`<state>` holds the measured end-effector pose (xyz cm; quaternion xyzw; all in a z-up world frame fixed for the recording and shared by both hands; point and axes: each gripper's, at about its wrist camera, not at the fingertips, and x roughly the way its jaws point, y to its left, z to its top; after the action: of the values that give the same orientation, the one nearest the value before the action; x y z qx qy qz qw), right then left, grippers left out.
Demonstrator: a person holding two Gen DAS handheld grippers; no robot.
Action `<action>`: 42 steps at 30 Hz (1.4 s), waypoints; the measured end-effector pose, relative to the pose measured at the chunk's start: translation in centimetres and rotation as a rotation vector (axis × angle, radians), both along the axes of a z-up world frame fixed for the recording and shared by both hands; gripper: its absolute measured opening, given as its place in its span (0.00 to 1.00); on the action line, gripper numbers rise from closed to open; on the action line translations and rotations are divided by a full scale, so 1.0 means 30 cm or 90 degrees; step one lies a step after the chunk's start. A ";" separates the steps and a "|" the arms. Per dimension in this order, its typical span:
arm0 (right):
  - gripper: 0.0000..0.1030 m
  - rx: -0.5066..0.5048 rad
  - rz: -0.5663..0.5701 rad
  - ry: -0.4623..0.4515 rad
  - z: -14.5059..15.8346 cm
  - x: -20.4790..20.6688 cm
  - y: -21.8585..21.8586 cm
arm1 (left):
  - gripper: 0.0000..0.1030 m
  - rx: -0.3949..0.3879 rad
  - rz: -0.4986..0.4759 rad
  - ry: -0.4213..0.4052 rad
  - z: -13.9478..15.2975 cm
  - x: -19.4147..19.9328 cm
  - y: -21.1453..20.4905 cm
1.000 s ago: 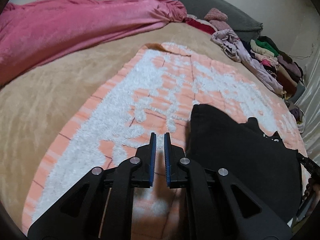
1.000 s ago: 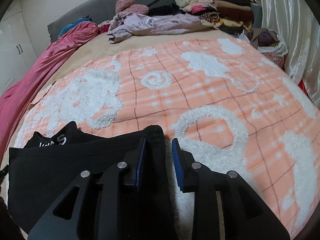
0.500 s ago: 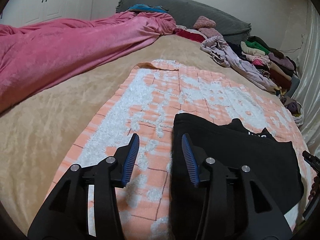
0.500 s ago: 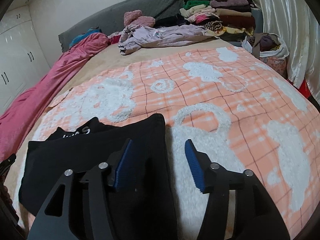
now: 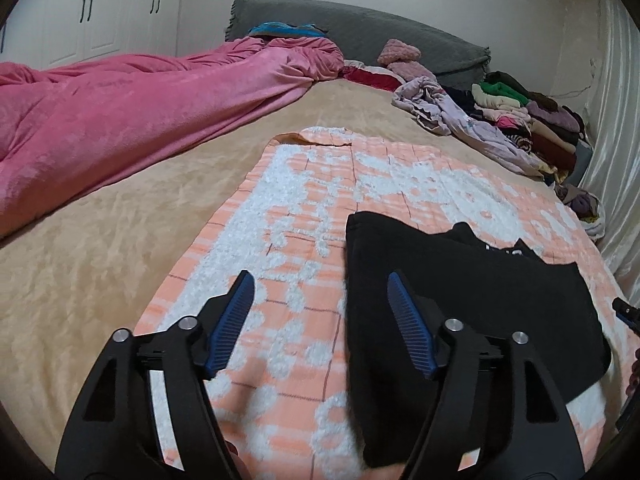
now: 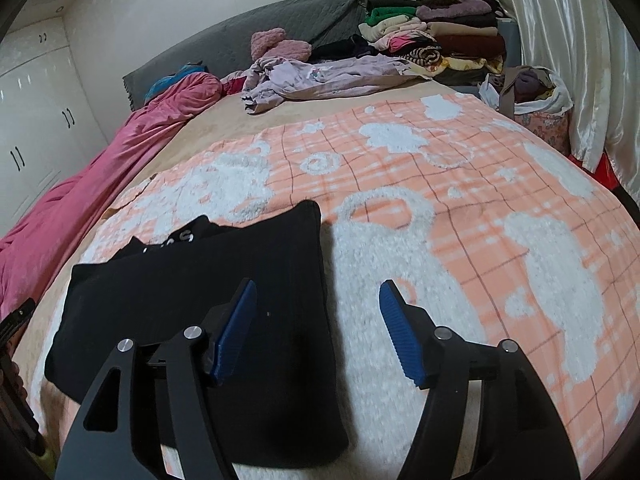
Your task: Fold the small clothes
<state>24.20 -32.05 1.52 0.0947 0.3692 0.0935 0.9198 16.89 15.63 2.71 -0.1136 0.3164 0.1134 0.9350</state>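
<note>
A bedroom: a wide bed under a tan cover, a pink quilt (image 5: 132, 108) heaped along one side, a stack of folded clothes (image 6: 436, 36) by the headboard, and an orange-and-white blanket (image 5: 304, 208) spread as the work surface. On that blanket lies the black garment (image 5: 460, 280), folded into a rough rectangle with a white-lettered neckline poking out at its far edge. It sits between the two tools. The left gripper (image 5: 322, 300) hangs over its left border, so the cloth spreads to that gripper's right and ahead, one finger above black fabric and the other above blanket. The right gripper (image 6: 318, 304) straddles the opposite border, the cloth running off to its left. The left jaws are opening, the right stand well apart, and neither has anything pinched; the pads sit clear of the fabric. Both look about equally near. The garment's long side seems to run across from one gripper to the other, so I'd guess the next fold brings one end over.
</note>
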 end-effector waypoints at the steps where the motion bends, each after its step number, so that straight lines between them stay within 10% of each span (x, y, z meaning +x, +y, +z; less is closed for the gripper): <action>1: 0.61 0.001 0.001 0.001 -0.002 -0.006 -0.001 | 0.66 0.003 -0.001 -0.001 0.001 -0.004 -0.003; 42: 0.64 0.021 0.030 0.038 -0.092 -0.105 0.028 | 0.73 -0.116 -0.079 0.068 -0.161 -0.095 -0.065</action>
<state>21.04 -31.20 -1.25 0.1041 0.3967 0.1183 0.9043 14.04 13.69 -2.12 -0.1722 0.3812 0.0317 0.9077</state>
